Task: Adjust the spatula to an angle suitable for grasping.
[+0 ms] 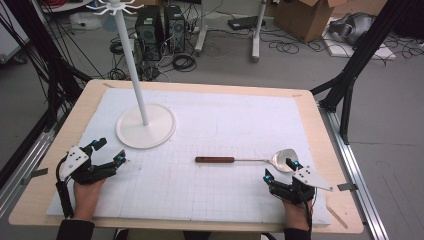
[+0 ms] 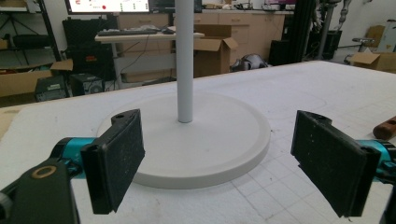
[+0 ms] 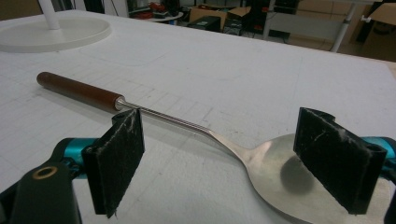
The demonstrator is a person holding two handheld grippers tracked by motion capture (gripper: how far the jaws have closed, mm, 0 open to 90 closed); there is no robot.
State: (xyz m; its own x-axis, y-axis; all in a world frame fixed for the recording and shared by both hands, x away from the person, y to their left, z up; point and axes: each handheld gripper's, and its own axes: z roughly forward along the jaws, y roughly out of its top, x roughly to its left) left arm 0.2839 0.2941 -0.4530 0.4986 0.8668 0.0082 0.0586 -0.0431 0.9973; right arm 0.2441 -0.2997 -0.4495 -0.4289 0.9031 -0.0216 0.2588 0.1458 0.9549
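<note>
A metal ladle [image 1: 260, 160] with a brown wooden handle [image 3: 79, 92] lies flat on the white mat, its bowl [image 3: 280, 177] pointing right. My right gripper [image 1: 281, 170] rests at the front right, open, with the bowl just ahead of its jaws and nothing pressed between them. A white hanger stand [image 1: 145, 125] with a tall pole [image 2: 185, 60] rises at the left rear of the mat. At the front left, my left gripper [image 1: 110, 151] stands open and faces the stand's round base [image 2: 210, 140].
The white gridded mat [image 1: 210, 190] covers a wooden table [image 1: 330, 140]. Black frame legs [image 1: 350, 75] stand beside the table's right and left sides. Computers, cables and cardboard boxes sit on the floor beyond the far edge.
</note>
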